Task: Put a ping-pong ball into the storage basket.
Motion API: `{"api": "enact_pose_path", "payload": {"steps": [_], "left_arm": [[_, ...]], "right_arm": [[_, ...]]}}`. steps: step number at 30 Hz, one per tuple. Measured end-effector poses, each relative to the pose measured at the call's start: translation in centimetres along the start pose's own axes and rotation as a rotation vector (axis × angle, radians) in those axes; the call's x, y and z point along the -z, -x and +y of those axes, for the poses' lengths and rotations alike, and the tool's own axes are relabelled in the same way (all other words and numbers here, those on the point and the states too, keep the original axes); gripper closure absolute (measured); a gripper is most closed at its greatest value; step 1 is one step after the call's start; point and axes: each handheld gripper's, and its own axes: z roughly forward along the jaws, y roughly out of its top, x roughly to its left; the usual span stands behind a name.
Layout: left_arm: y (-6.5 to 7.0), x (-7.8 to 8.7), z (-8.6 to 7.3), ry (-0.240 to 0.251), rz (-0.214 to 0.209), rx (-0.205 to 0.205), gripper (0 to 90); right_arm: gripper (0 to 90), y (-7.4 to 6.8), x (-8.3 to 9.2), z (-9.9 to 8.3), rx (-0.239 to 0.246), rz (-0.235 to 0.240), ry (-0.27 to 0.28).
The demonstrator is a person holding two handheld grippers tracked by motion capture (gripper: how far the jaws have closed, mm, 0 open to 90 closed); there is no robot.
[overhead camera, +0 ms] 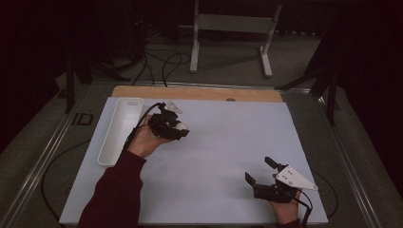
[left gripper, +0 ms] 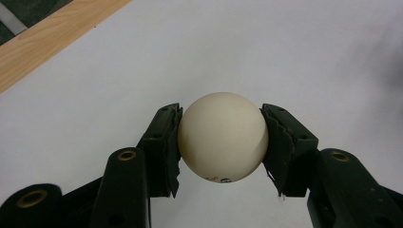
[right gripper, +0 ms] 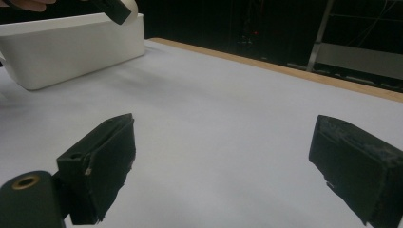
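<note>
A cream-white ball (left gripper: 222, 137) sits clamped between both black pads of my left gripper (left gripper: 221, 142), held above the white table sheet. From above, that left gripper (overhead camera: 177, 127) hovers just right of a long white tray (overhead camera: 119, 129), with the ball (overhead camera: 181, 126) peeking out at its tip. My right gripper (overhead camera: 257, 170) rests near the table's front right with its jaws spread wide. In the right gripper view its pads (right gripper: 102, 161) stand far apart over bare sheet, nothing between them (right gripper: 223, 166).
The white sheet (overhead camera: 223, 142) covers a wooden board whose far edge (overhead camera: 199, 93) shows. The tray (right gripper: 71, 47) appears far left in the right gripper view. Cables and a metal stand (overhead camera: 233, 33) lie on the floor beyond the table.
</note>
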Motion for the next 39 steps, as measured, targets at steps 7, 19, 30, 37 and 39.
{"api": "enact_pose_path", "payload": {"steps": [7, 19, 30, 37, 39], "left_arm": [[-0.13, 0.24, -0.2, -0.005, -0.001, -0.008, 51.2], [-0.17, 0.53, -0.46, -0.006, -0.005, -0.017, 51.2], [-0.28, 0.73, -0.61, -0.011, -0.005, -0.023, 51.2], [-0.34, 0.89, -0.76, -0.012, -0.004, -0.022, 51.2], [-0.33, 0.91, -0.84, -0.012, -0.004, -0.022, 51.2]], "right_arm": [[8.1, 0.0, -0.01, 0.0, -0.001, 0.0, 0.0], [8.1, 0.02, -0.02, -0.01, -0.001, -0.002, 0.0], [8.1, 0.02, 0.0, 0.0, -0.001, -0.003, 0.001], [8.1, 0.02, -0.01, -0.01, -0.001, -0.004, 0.0], [8.1, 0.02, -0.01, -0.01, -0.001, -0.004, 0.0]]}}
